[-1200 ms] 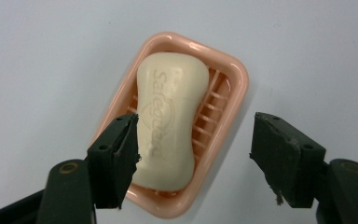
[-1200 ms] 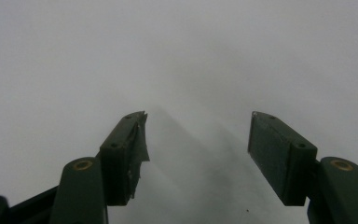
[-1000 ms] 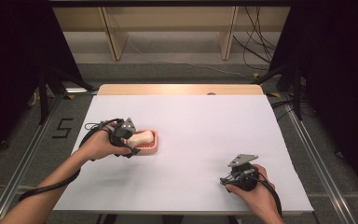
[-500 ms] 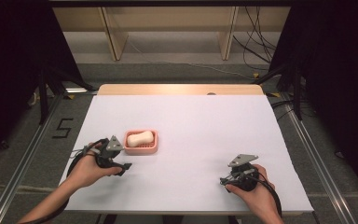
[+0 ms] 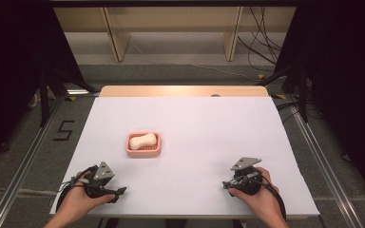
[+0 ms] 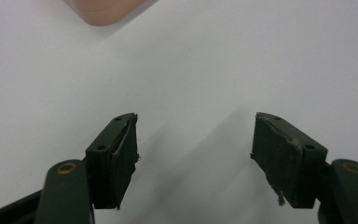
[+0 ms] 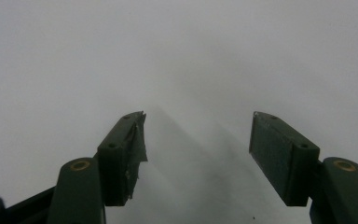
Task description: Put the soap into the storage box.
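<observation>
The soap (image 5: 141,141) is a single pale, cream-white bar with rounded ends and a slight waist, lying flat in one pink dish (image 5: 144,152). The dish is a shallow rounded rectangle with a raised rim, and it stands on the white bench (image 5: 209,137) a little left of the middle. One bar, one dish, two tongs, two hands: that is the whole count on the white top.

At the near left corner, the left tongs (image 5: 119,192) lie low over the bench in the person's left hand (image 5: 78,202), well apart from the dish and on its near side. In the left gripper view these tongs (image 6: 193,156) stand wide apart with only bare white surface between the black pads, and a pink corner of the dish (image 6: 105,9) peeks in at the top edge.

At the near right, the right tongs (image 5: 225,184) sit in the right hand (image 5: 259,199), far from the soap. In the right gripper view they (image 7: 198,156) are likewise spread apart over bare bench, holding nothing.
</observation>
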Motion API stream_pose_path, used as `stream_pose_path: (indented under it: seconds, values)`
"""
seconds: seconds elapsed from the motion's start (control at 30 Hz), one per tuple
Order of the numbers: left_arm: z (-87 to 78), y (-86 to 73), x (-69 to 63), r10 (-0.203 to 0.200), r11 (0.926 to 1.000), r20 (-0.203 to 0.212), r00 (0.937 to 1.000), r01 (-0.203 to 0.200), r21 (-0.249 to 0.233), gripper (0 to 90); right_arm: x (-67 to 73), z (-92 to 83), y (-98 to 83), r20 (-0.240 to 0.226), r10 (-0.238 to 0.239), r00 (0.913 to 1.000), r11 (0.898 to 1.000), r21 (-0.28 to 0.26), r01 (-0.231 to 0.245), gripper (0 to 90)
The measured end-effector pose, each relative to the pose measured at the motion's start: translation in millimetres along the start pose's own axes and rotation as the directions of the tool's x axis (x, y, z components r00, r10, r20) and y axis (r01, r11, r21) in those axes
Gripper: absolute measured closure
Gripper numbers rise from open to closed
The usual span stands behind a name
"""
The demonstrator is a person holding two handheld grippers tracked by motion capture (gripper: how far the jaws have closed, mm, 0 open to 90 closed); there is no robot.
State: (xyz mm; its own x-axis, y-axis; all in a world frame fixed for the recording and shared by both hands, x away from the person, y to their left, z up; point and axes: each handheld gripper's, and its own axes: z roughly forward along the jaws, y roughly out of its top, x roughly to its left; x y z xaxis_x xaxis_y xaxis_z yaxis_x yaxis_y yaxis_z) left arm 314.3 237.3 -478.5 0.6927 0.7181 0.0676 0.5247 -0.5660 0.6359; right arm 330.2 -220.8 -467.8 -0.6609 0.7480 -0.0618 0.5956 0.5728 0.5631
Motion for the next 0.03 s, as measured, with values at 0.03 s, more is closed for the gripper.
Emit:
stream_pose_path:
  seconds: [0.03]
  values:
    - [-0.7, -0.3, -1.8, -0.027, 0.9996, 0.005, 0.9996, 0.027, 0.01, 30.9, 0.5, -0.8, 0.4, -0.006, 0.012, 0.9999, 1.0, 0.006, -0.012, 36.5]
